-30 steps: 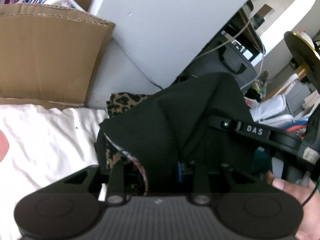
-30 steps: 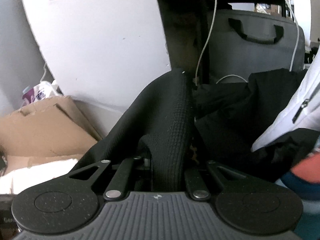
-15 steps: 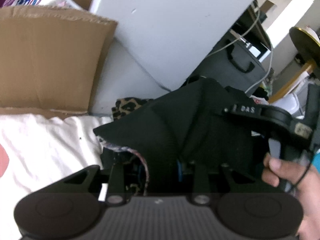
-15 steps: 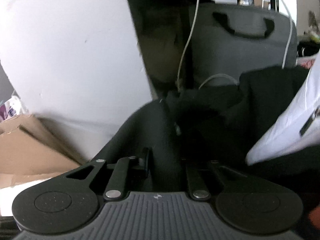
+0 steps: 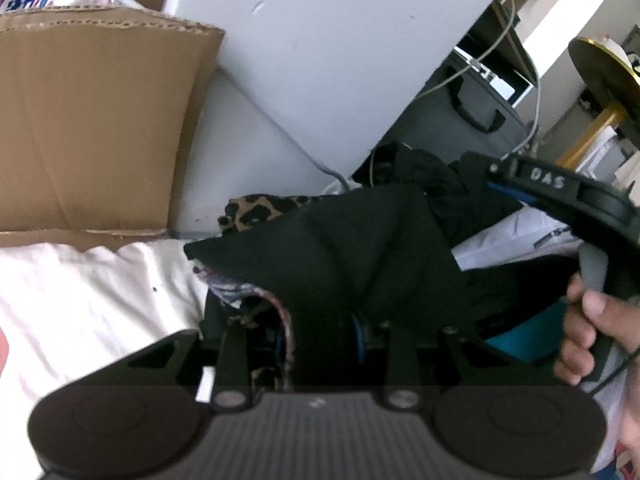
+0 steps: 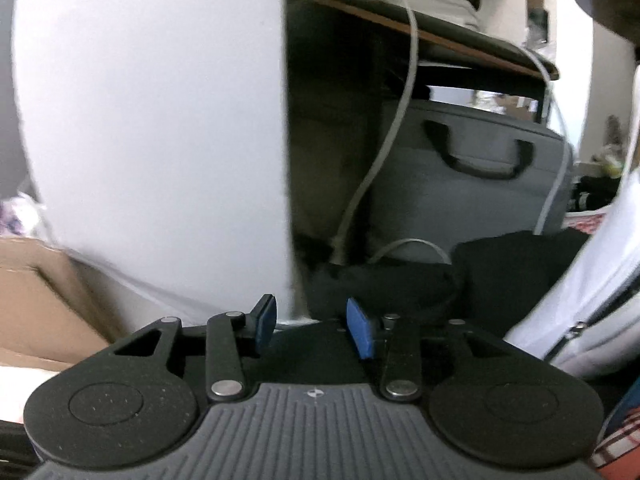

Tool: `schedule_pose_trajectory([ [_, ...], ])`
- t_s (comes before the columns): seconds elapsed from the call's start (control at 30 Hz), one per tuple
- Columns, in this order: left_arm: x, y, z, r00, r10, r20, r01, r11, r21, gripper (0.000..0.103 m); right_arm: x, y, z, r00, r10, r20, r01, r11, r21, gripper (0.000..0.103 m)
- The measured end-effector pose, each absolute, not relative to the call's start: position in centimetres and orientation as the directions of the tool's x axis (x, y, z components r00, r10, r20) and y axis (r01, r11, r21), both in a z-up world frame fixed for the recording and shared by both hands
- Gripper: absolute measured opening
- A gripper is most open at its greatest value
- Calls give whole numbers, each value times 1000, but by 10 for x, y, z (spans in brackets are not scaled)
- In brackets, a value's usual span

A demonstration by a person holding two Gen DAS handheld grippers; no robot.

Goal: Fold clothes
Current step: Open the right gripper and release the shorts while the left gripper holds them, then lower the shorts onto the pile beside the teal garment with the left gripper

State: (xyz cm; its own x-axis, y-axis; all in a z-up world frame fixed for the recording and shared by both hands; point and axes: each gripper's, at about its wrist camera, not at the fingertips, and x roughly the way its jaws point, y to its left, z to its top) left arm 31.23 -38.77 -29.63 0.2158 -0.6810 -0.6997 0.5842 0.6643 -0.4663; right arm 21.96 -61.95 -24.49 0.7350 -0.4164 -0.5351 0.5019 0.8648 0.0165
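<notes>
Garment: a black knit garment (image 5: pixel 360 248), matt and finely ribbed, bunched into a peaked heap with creases running down from its top toward the left gripper.
Garment position: on the pile of clothes at the edge of the cream-white bedsheet (image 5: pixel 80 304); one corner juts out over the sheet, and a leopard-print cloth (image 5: pixel 256 212) shows directly behind it.
Garment underside: a lighter patterned lining or second cloth, with red and blue flecks, shows under its lower left edge; which of the two it is cannot be told.
Left gripper (image 5: pixel 320 344): the garment's lower part falls between the two fingers and hides most of them; a strip of blue pad shows at the cloth's edge. The jaws are opening; whether the pads press the cloth cannot be told.
Right gripper (image 6: pixel 316 326): seen from its own camera with both blue pads bare and nothing between them, the jaws opening. From the left camera its black body sits to the right of the garment, nose close to the peak, handle held by a person's hand (image 5: pixel 588 332).
Beyond the garment: a white jacket with a zip (image 6: pixel 592 300) to its right, a grey case with a black handle (image 6: pixel 480 160) behind it, a white cable (image 6: pixel 384 148) hanging in front of the case.
Left of the garment: a flat brown cardboard sheet (image 5: pixel 92 128) standing against the pale wall (image 5: pixel 340 40).
</notes>
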Motion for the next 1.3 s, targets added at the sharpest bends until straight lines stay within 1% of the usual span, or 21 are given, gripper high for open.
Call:
schedule_pose_trajectory([
  [0.03,315,-386,-296,213,-680,-701,577,667,-471,45,218,-616,-243,748,-396,-532,484,874,30,46],
  [0.13,320,-381,-291,222,-696,-683,590,654,-474,47,206,-602,-248,772,-330,-543,440,895,81,46],
  [0.23,325,-378,-292,222,-702,-677,565,658,-497,47,192,-588,-260,779,-278,-562,408,905,118,46],
  [0.37,338,-370,-296,250,-723,-644,501,666,-553,47,170,-569,-280,778,-234,-583,390,908,155,46],
  [0.47,356,-363,-304,266,-738,-621,415,669,-617,39,157,-558,-292,778,-215,-590,388,904,181,46],
  [0.53,366,-359,-310,273,-739,-616,369,672,-642,19,147,-551,-298,780,-203,-591,392,896,209,46],
  [0.6,370,-359,-312,282,-731,-621,387,679,-624,13,139,-547,-302,781,-201,-592,399,889,224,46],
  [0.7,376,-359,-307,324,-697,-639,417,712,-565,13,126,-541,-309,768,-220,-602,424,879,219,46],
  [0.73,380,-356,-305,353,-674,-649,406,735,-543,13,123,-540,-312,756,-227,-614,432,877,208,46],
  [0.77,384,-353,-303,382,-648,-659,392,759,-519,11,120,-539,-315,750,-232,-620,439,875,203,46],
  [0.87,392,-348,-301,379,-615,-691,390,784,-483,11,109,-540,-320,731,-247,-636,456,870,186,46],
  [1.0,381,-344,-286,359,-626,-693,445,767,-462,11,94,-546,-322,722,-273,-636,491,849,192,46],
  [1.17,345,-352,-258,300,-671,-678,558,700,-446,11,78,-548,-315,731,-295,-615,512,833,209,46],
  [1.3,317,-359,-246,241,-711,-660,625,634,-455,11,73,-546,-316,739,-271,-617,501,833,234,46],
])
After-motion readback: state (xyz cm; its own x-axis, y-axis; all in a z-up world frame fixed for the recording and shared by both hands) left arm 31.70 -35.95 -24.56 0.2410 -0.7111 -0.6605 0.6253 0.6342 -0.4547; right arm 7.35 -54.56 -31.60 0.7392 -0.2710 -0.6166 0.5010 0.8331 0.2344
